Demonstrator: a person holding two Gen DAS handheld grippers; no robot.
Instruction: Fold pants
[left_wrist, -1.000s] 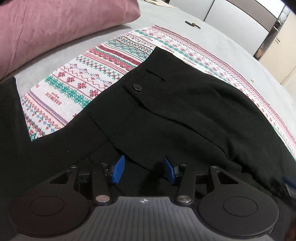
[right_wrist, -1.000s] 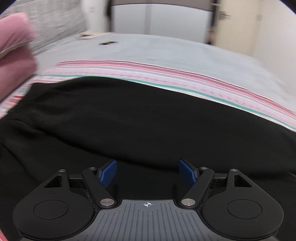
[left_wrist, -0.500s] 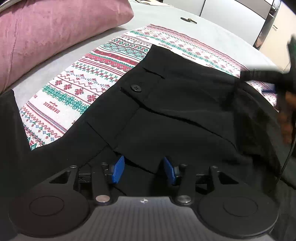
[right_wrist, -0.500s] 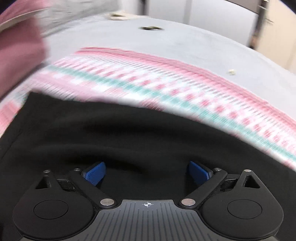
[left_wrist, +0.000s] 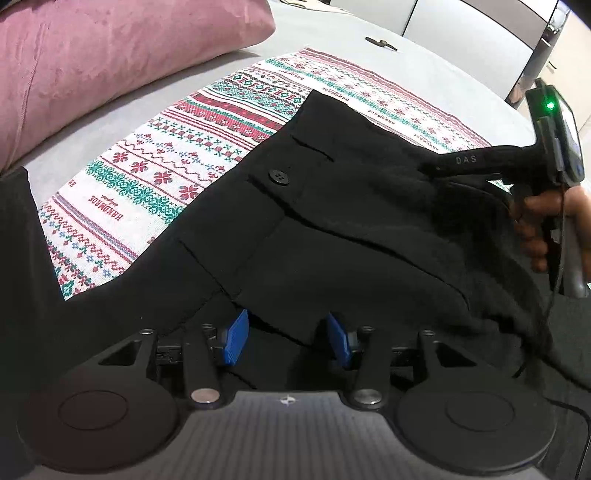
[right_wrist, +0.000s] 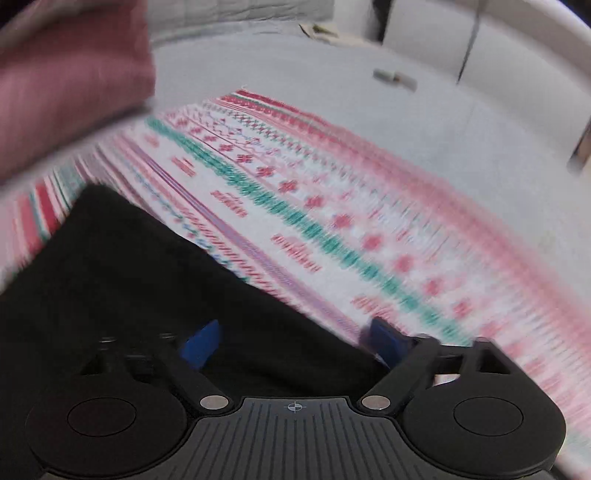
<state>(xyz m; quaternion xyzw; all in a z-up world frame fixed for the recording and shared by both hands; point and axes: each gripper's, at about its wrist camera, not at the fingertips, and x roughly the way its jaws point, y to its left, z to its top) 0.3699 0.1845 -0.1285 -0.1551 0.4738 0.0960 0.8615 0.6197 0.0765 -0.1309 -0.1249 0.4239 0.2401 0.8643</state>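
Our left gripper (left_wrist: 286, 338) is standing open over the near hem of the black pants (left_wrist: 332, 236), pads not pressing, cloth running away toward 1 o'clock to the waistband button (left_wrist: 278, 176). Our right gripper (right_wrist: 295, 341) is closing its jaws, the far edge of the pants between them, the patterned blanket (right_wrist: 332, 206) stretching out at 1 o'clock. The right is nearer that edge. A second ago it was over mid-cloth; the left is keeping its place.
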